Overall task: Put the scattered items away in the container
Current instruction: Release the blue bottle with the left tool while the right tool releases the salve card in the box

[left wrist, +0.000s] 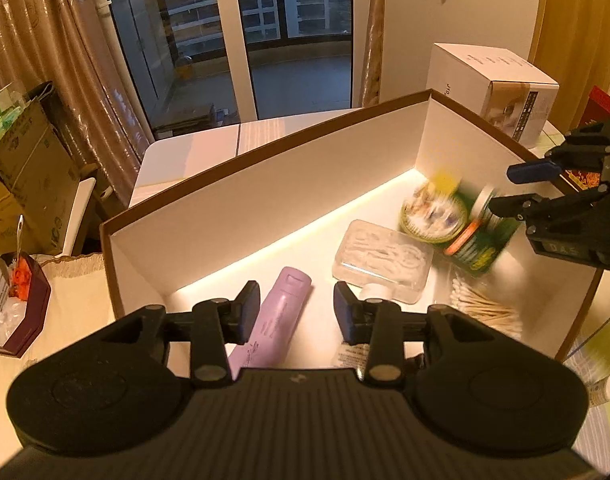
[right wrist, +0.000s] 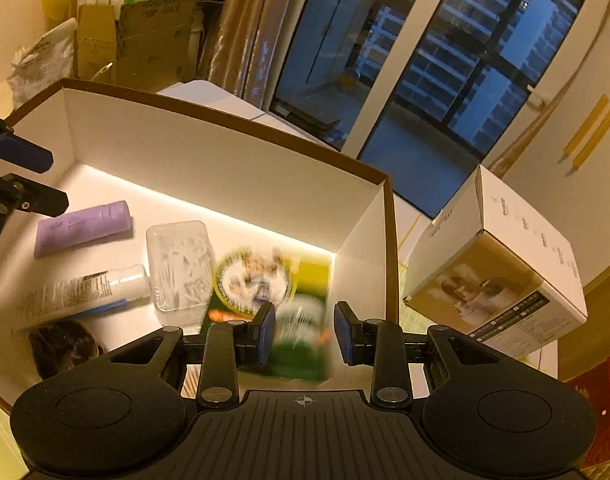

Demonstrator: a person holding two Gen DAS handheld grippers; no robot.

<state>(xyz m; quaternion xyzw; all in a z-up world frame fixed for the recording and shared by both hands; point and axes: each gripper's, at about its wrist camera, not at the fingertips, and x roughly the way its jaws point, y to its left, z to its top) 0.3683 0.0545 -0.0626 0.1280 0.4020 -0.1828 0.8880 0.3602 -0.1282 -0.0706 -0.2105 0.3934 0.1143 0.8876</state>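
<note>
The left gripper [left wrist: 297,312] hangs spread and empty over the near end of the box [left wrist: 265,184], above a purple tube [left wrist: 279,316]. Further in lie a clear case [left wrist: 381,264], cotton swabs [left wrist: 485,308] and a blurred green pack [right wrist: 301,344] between the right gripper's [right wrist: 303,334] spread jaws, seemingly just released. Most items look boxed; a small bottle [left wrist: 605,390] remains outside.

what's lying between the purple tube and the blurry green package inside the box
A clear plastic case of small white items lies between the purple tube and the green package, clearest in the right wrist view.
</note>
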